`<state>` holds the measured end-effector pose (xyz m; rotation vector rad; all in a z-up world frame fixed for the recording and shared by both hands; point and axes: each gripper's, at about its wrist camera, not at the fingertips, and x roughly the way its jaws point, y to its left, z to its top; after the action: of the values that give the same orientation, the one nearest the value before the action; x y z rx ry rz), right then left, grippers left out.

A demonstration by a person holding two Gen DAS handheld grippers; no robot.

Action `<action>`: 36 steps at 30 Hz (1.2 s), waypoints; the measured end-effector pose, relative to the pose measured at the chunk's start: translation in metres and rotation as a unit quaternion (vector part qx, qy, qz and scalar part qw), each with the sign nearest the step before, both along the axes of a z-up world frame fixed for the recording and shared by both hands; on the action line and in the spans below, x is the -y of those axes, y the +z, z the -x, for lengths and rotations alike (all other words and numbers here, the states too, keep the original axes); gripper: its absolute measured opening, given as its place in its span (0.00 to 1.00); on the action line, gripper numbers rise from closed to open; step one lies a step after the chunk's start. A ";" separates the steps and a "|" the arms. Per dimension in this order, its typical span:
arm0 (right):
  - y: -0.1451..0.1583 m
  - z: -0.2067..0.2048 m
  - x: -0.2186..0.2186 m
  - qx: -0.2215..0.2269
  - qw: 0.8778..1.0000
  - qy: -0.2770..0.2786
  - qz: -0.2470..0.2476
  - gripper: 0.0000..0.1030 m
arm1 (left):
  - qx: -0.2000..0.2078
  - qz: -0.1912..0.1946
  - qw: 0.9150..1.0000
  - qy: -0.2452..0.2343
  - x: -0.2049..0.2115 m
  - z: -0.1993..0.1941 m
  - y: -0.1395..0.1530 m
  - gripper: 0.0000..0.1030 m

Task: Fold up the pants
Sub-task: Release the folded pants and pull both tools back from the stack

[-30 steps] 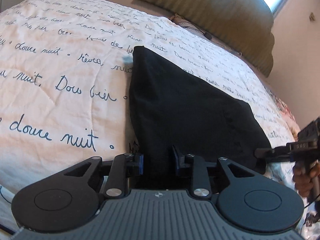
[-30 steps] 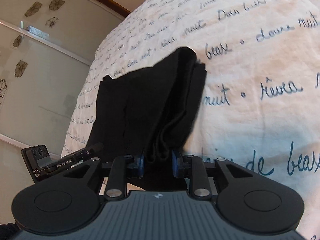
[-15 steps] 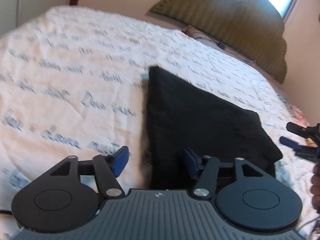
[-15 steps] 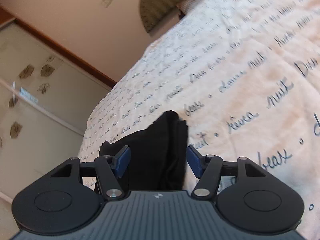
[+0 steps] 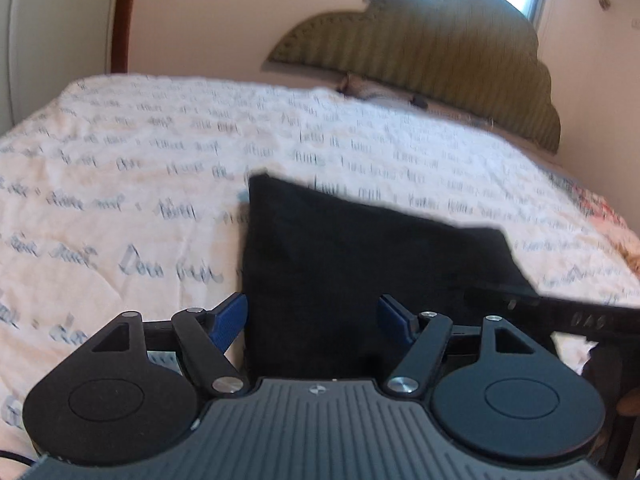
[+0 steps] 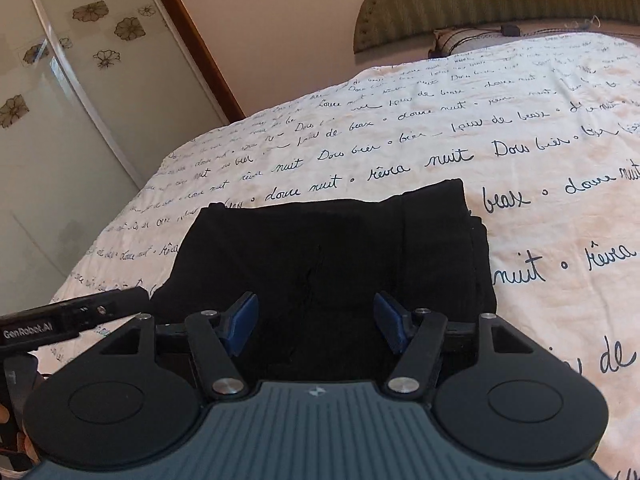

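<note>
Folded black cloth pants (image 6: 332, 256) are left flat at frame centre, released: left gripper (image 5: 312, 318) is opening, right gripper (image 6: 316, 320) is spread, both empty.

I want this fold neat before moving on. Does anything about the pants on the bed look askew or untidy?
Slightly. The pants lie folded flat on the bedspread, but at the right edge the layers are staggered, not flush. Both grippers are clear of the cloth. Nothing else stands out.

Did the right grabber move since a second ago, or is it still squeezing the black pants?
Yes. The right gripper has let go and backed away from the black pants; more printed bedspread and the headboard now show.
</note>
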<state>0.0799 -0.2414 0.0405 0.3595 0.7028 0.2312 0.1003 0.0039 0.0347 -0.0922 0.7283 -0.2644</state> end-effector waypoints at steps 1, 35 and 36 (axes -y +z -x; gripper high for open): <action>-0.003 0.003 -0.001 0.007 1.000 0.002 0.008 0.62 | -0.011 -0.011 1.000 -0.001 0.002 -0.001 -0.013 0.76; -0.025 0.153 -0.063 0.016 0.981 -0.081 0.174 1.00 | 0.068 -0.071 0.995 0.023 0.011 0.157 -0.032 1.00; -0.027 0.154 -0.063 0.019 0.981 -0.081 0.175 1.00 | 0.068 -0.062 0.995 0.026 0.008 0.156 -0.034 1.00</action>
<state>-0.0736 -0.1785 0.0131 0.0747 0.6582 -0.0412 -0.0560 -0.0043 0.0006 0.0239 0.6051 -0.1745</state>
